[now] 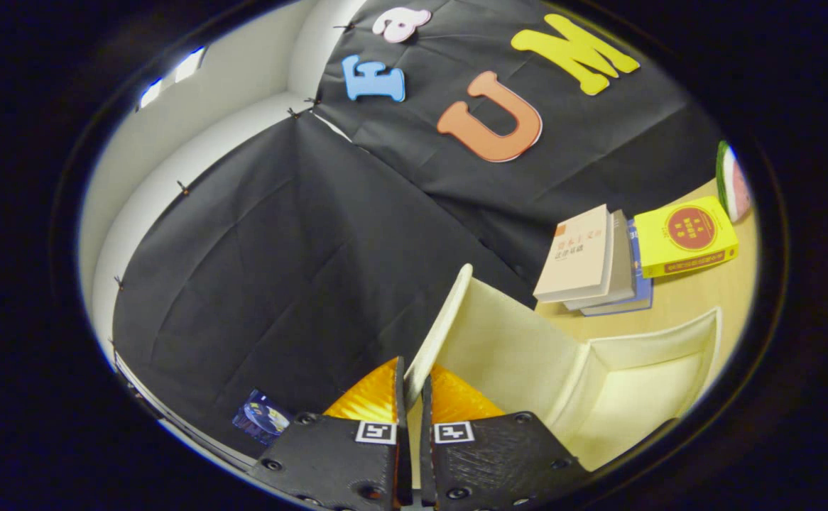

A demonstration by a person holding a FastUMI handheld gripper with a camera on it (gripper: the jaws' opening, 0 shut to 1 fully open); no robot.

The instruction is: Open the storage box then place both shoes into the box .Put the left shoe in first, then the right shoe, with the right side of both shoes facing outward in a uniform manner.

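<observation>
Lid [456, 319] of the storage box [641, 383] stands raised, its edge pinched between my gripper [412, 387] fingers, closed tight on it. Box sits open on the table [712, 284]; stacked books [598, 259] beyond.

The gripper [412, 380] is pinching the edge of the storage box's raised lid [503, 341], apparently holding it open beside stacked books [591, 259].

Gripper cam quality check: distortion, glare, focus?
Gripper view: strong fisheye bending of the cream plastic storage box lid; gripper is shut on its edge and sharp; soft sheen on the box's inner panel; stacked books on the pale wooden table are slightly soft but evenly lit.
</observation>
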